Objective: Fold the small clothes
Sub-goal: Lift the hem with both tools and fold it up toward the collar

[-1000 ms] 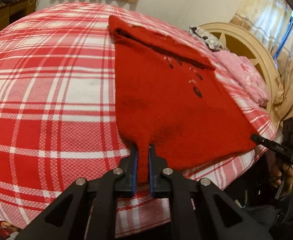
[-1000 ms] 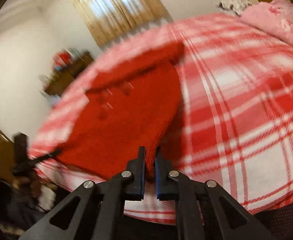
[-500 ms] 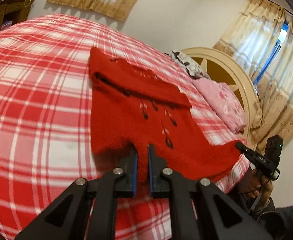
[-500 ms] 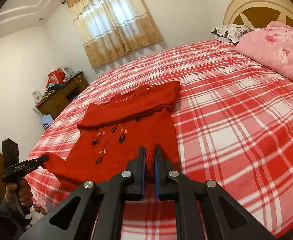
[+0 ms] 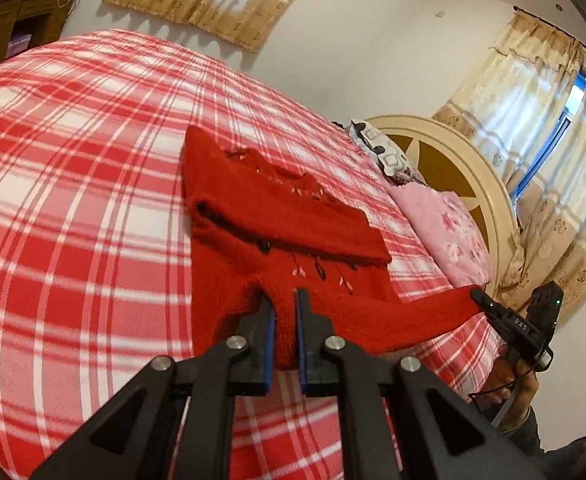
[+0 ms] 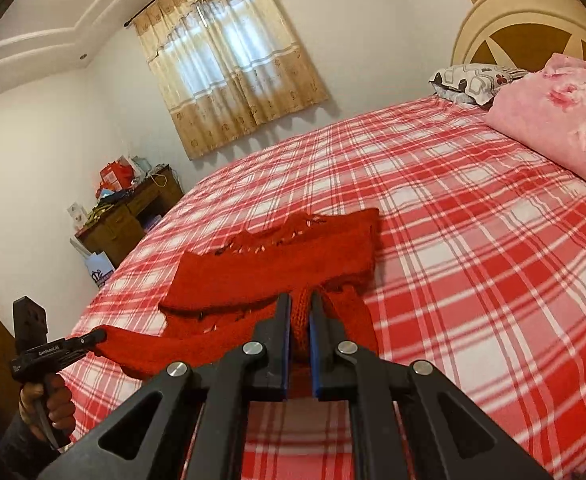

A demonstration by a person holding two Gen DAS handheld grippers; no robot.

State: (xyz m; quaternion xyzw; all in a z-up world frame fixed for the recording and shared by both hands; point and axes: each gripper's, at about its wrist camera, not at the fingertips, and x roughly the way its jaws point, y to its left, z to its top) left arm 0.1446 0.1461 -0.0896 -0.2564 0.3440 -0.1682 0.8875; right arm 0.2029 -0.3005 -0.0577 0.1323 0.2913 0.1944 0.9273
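Observation:
A small red knitted sweater point(image 5: 277, 220) lies on the red-and-white plaid bed point(image 5: 73, 200), its sleeves folded across the chest. My left gripper point(image 5: 284, 304) is shut on one bottom corner of its hem. My right gripper point(image 6: 299, 308) is shut on the other bottom corner; the sweater also shows in the right wrist view point(image 6: 277, 264). The hem is lifted off the bed and stretched between the two grippers. The right gripper shows in the left wrist view point(image 5: 477, 295), and the left gripper shows in the right wrist view point(image 6: 97, 336).
A pink floral blanket point(image 6: 561, 116) and a patterned pillow point(image 6: 469, 80) lie by the round headboard point(image 5: 453, 160). A wooden desk point(image 6: 129, 216) with clutter stands by the far wall. Curtained windows are behind the bed.
Both grippers have risen and moved forward over the bed, carrying the sweater's hem up and toward its top. The lower part of the sweater has left the bed.

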